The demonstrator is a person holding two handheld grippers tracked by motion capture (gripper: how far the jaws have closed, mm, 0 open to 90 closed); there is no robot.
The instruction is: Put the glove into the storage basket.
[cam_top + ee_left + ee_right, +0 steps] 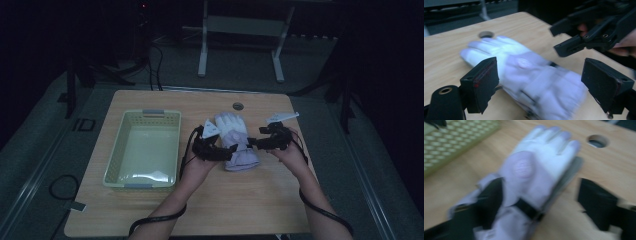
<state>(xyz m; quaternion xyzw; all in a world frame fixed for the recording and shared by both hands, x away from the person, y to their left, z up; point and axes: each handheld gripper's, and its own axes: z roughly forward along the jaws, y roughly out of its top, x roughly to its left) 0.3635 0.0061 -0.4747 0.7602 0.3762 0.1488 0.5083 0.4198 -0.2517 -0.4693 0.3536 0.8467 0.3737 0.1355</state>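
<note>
Pale green, one basket (145, 150) sits left on our table (250, 200); one white glove (235, 140) lies mid-table, fingertips pointing away, cuff toward us. Our left gripper (544, 85) straddles it, parted, not pinching — our right gripper (539, 207) likewise, blurred.

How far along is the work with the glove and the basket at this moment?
Nothing looks finished: the green basket holds nothing. In hand: the glove lies flat on the table, with the left gripper and right gripper at its cuff, jaws apart around it. Probably left: gripping, lifting and moving it.
</note>
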